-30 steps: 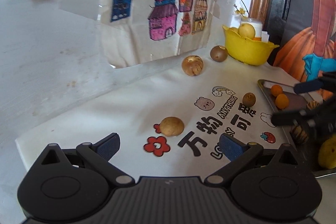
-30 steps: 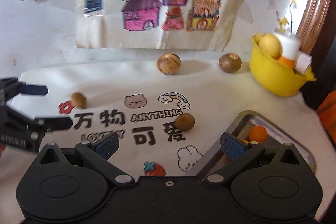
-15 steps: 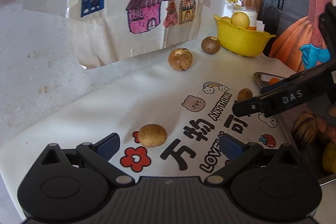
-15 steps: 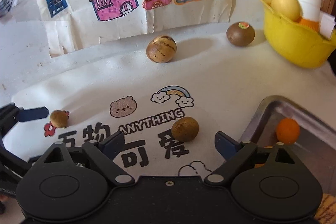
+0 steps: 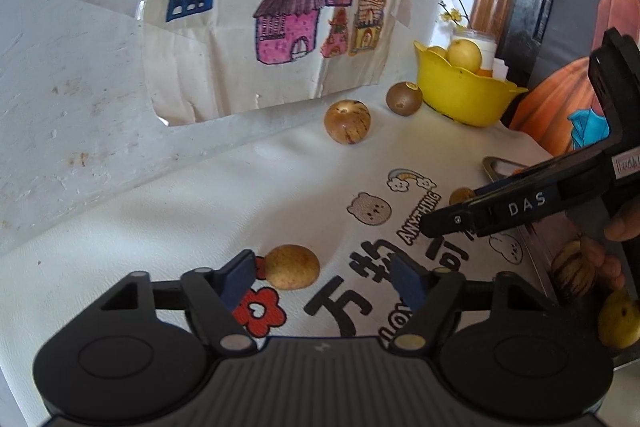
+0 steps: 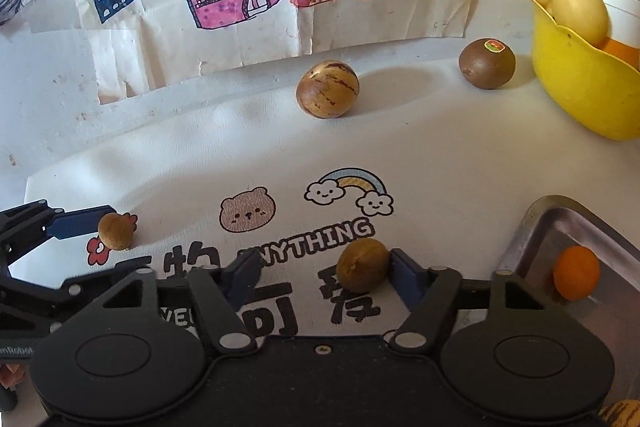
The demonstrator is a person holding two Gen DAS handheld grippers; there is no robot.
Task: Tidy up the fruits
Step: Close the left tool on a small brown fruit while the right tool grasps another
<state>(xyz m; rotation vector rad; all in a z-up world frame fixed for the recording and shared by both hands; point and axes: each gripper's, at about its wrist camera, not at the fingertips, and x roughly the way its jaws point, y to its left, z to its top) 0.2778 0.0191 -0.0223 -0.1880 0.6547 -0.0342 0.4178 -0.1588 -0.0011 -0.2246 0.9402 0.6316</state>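
Steel shows at the right edge of the left wrist view: a shallow metal tray [image 5: 496,163] already holding a striped brown fruit [image 5: 570,273] and a yellow fruit [image 5: 618,319]. The left gripper [image 5: 322,277] has just been narrowing its jaws around a small tan oval fruit [image 5: 292,266] lying on the white printed cloth [image 5: 200,211]; the left blue pad looks to touch it, while the right pad stands clear, so nothing is clamped yet. Farther back lie a round brown-streaked fruit [image 5: 347,121] and a dark brown stickered fruit [image 5: 404,98], beside a yellow plastic bowl [image 5: 464,95] of pale fruit.

In the right wrist view, the right gripper [image 6: 320,277] has likewise just been closing around a small brown round fruit [image 6: 363,265]. Its right pad sits against the fruit, its left pad apart, so this one is not gripped either. A small orange fruit [image 6: 576,277] rests in the tray [image 6: 560,215].

By my judgement the sorting is partly done: four fruits remain on the cloth, two about to be lifted.
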